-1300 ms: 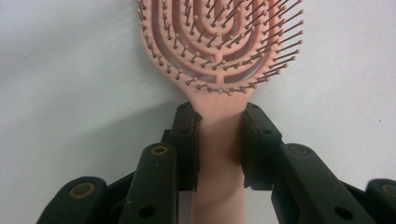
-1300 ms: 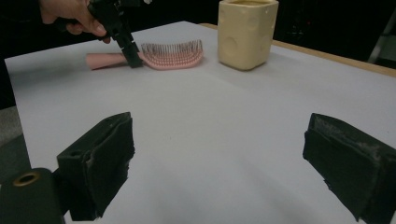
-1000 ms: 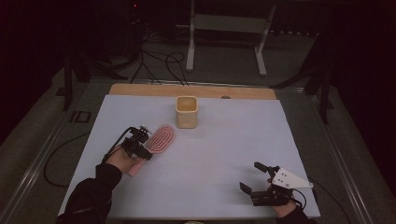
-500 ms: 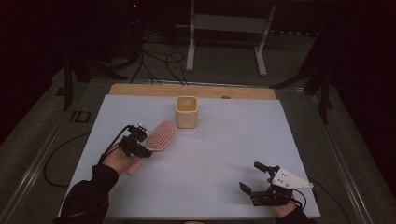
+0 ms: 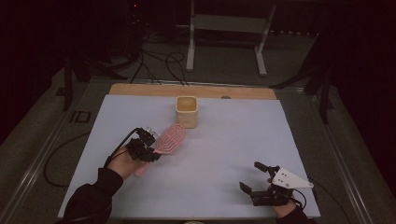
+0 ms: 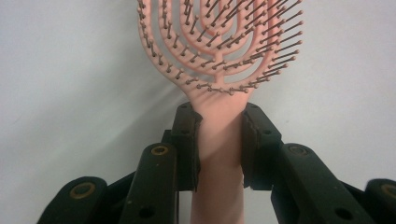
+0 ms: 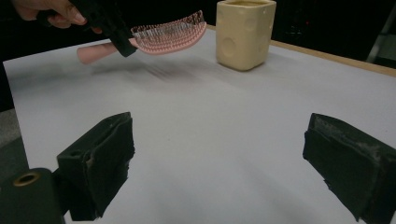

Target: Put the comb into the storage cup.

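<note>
A pink hairbrush point(image 5: 169, 138) with dark-tipped bristles hangs in the air above the white table, bristles up. My left gripper point(image 5: 148, 148) is shut on its handle just below the head, and the left gripper view has both pads pressed on the pink handle point(image 6: 219, 135). The brush head point(image 7: 168, 33) lies level and points toward a cream cup point(image 5: 187, 111) point(image 7: 243, 32) that stands at the back middle, a short way beyond it. At the front right of the table my right gripper point(image 5: 252, 178) point(image 7: 219, 158) rests open, nothing between its fingers.
The white sheet point(image 5: 233, 144) covers the table, with a wooden strip point(image 5: 140, 89) along its far edge. A cable point(image 5: 119, 147) trails from the left gripper. Beyond the table are a metal stand point(image 5: 226, 28) and floor cables point(image 5: 154, 60) in the dark.
My left hand has carried the brush up and a little toward the cup. The right gripper has stayed where it was.
</note>
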`<state>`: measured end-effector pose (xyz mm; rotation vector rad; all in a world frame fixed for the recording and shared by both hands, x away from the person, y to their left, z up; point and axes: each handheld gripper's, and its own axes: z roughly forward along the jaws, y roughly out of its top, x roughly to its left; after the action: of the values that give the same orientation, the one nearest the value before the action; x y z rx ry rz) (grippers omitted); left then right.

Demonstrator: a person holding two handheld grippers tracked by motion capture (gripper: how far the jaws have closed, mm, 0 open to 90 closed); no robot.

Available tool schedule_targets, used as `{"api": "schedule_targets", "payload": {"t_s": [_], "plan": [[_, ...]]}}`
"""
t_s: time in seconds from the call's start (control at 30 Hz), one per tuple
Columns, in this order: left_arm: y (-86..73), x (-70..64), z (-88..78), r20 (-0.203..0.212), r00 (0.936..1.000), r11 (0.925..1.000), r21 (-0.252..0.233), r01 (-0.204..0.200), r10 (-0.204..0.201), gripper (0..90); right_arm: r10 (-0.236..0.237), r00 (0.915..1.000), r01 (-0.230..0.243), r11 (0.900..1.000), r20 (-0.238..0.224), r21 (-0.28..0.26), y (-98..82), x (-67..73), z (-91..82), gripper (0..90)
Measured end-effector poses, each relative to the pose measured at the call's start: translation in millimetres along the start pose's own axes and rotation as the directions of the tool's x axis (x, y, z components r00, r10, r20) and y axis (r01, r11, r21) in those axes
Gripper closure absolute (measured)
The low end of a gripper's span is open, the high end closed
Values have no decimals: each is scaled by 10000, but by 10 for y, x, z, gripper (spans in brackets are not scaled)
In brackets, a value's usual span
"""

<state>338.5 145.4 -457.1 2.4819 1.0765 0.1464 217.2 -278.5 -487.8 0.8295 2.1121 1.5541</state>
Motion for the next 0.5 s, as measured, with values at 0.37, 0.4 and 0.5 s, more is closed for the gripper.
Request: {"api": "schedule_targets", "payload": {"t_s": [0.37, 0.4, 0.5], "plan": [[41, -186, 49, 460, 9977, 9968, -646, -477, 507, 712, 81, 10000, -81, 10000, 34, 28, -4, -8, 3, 86], [41, -197, 51, 410, 9979, 9964, -713, -468, 498, 712, 99, 9999, -100, 9999, 44, 25, -3, -7, 3, 86], [41, -242, 59, 547, 9962, 9940, -889, -633, 683, 712, 95, 9999, -95, 9999, 46, 55, -5, -7, 7, 86]]}}
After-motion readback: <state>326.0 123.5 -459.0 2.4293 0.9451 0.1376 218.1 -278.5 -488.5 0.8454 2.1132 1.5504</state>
